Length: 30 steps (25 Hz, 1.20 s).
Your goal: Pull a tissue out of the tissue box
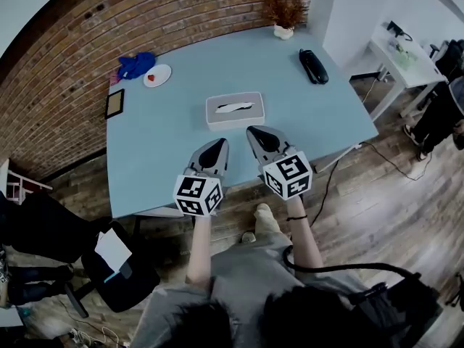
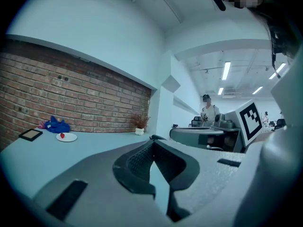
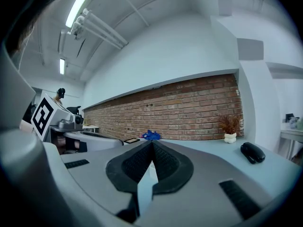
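Item: desk (image 1: 167,143), pale blue, its far edge set against a brick wall (image 1: 65,71). Item: tissue box (image 1: 235,110), pale grey and oblong, lying flat near the middle of the desk on the side of the near edge; a white tissue (image 1: 235,108) shows in the slot in its top, low and crumpled. Item: my left tool (image 1: 220,143), over the near edge of the desk, nose pointing at the box and just short of its near side, not touching it; in the left gripper view its jaws meet at the tips with nothing between them. Item: my right tool (image 1: 252,130), beside the left one and a little further in, its nose close to the box's near right corner, also apart from it; in the right gripper view its jaws are together and empty. Item: blue cloth (image 1: 135,64), bunched at the far left corner. Item: white plate (image 1: 157,75), just beside the cloth, with a small red thing on it. Item: flat black-framed slab (image 1: 114,103), at the left edge. Item: potted dry plant (image 1: 284,17), in a white pot at the far edge by the wall. Item: black object (image 1: 313,66), elongated, near the right edge, well apart from the box.
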### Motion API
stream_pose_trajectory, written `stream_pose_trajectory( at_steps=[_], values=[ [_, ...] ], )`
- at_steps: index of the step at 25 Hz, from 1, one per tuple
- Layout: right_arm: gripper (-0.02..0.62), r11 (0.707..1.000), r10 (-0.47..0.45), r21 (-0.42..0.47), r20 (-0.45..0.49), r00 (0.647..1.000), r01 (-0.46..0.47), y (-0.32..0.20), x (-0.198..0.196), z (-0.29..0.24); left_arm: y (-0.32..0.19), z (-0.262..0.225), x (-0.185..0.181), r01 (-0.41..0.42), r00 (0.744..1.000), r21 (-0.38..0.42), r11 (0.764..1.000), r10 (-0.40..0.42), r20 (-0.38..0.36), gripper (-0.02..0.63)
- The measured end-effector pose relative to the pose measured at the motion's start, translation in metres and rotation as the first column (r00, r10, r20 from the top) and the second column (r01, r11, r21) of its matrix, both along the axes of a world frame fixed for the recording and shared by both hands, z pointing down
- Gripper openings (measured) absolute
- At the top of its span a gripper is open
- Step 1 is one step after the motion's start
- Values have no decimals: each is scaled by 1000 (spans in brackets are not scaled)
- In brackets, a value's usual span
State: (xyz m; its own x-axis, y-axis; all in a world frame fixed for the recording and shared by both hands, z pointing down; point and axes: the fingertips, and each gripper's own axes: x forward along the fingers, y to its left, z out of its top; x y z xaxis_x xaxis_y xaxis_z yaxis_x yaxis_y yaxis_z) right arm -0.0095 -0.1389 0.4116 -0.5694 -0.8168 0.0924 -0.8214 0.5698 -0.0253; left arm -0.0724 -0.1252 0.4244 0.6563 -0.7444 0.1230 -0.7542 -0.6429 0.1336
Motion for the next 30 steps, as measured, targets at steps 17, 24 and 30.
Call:
stream_pose_trajectory(
  at_steps=[17,24,30],
  values=[
    [0,995,-85,-57,-118,989,79,-107,20,25,-96,27,19,86,996,-91,992,-88,-27,3],
    [0,979,-184,-128,-201,962,160,-130,12,53,-118,50,14,158,986,-155,975,-163,-22,3],
    [0,961,-259,-168,-266,929,220,-143,7,68,-131,60,14,198,979,-180,963,-205,-19,3]
  ],
)
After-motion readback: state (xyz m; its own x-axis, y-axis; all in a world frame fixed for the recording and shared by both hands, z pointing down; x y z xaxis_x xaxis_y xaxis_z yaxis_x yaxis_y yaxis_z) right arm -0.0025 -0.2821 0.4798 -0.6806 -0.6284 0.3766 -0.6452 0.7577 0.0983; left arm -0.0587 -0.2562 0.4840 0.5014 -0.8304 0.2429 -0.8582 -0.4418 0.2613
